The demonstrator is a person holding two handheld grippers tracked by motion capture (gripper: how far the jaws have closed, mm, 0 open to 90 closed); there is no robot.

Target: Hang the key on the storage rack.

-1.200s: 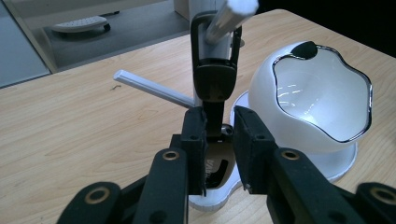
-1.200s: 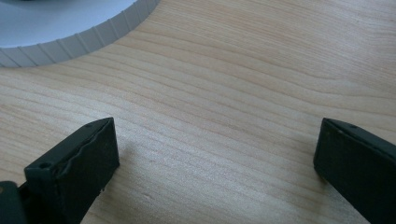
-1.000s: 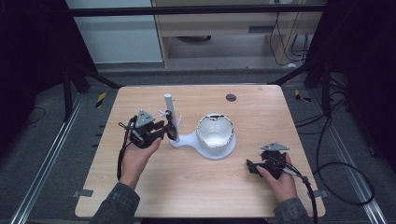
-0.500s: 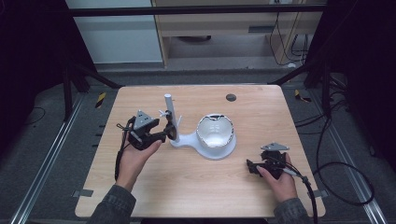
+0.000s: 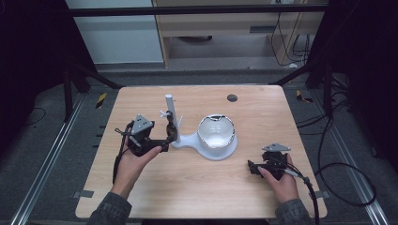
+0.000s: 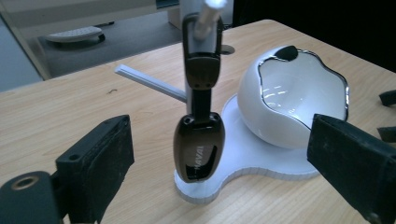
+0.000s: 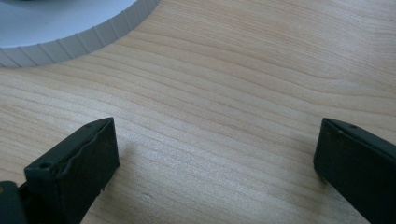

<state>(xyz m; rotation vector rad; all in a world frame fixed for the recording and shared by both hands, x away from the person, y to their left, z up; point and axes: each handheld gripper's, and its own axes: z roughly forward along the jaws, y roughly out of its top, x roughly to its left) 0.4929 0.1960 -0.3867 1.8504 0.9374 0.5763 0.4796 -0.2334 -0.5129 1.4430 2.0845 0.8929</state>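
A dark brown key fob (image 6: 199, 149) hangs by its black strap from a peg on the white stand's post (image 5: 170, 110), its lower end just above the stand's flat base (image 6: 243, 170). My left gripper (image 6: 222, 161) faces it. Its jaws have just been opening and now stand wide on either side of the fob without touching it. In the high view the left gripper (image 5: 169, 136) sits at the foot of the post. My right gripper (image 5: 253, 168) rests low over the table at the front right, open, with bare wood between its jaws (image 7: 215, 158).
A glossy white bowl (image 5: 215, 131) with a wavy silver rim sits on the same stand, right of the post. A second white peg (image 6: 149, 84) juts from the post. A dark round spot (image 5: 232, 98) marks the far table. The stand's ribbed edge (image 7: 70, 42) lies ahead of the right gripper.
The left gripper's jaws have spread apart from the key fob, which now hangs free on the peg. The left hand has eased slightly back. The right hand has stayed still.
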